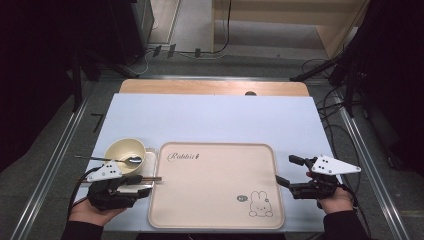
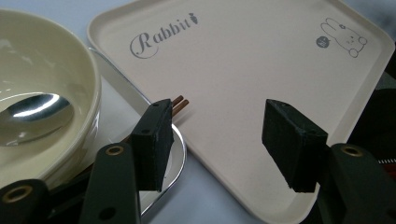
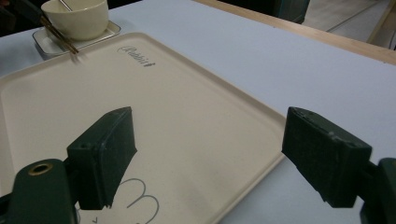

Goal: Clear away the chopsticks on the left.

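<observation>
Chopsticks (image 1: pixel 145 178), brown and thin, lie across the near edge of a small metal dish (image 1: pixel 149 165) at the left of the table (image 1: pixel 210 117), their tips reaching over the left rim of the big beige tray (image 1: pixel 215 220). From the left gripper view the two tips (image 2: pixel 180 103) poke out just beyond the left gripper (image 2: pixel 224 140), past its left-hand pad; whether that pad touches them is hard to tell, since it hides most of their length. The jaws stand apart with nothing pressed between the pads, and the tray's surface shows through the gap.

On the same dish sits a cream bowl (image 1: pixel 125 148) with a metal spoon (image 1: pixel 107 159) resting across it, its handle pointing left. The left gripper (image 1: pixel 137 182) is at the near side of the dish, held in a hand (image 1: pixel 92 210) at the near left corner.

At the right, the right gripper (image 1: pixel 289 171) hangs just beside the tray's right rim, pointing left toward it. In the right gripper view its jaws (image 3: pixel 205 158) are wide open, with the tray's edge between them and untouched. A rabbit drawing (image 1: pixel 261 204) marks the tray's near right corner.
</observation>
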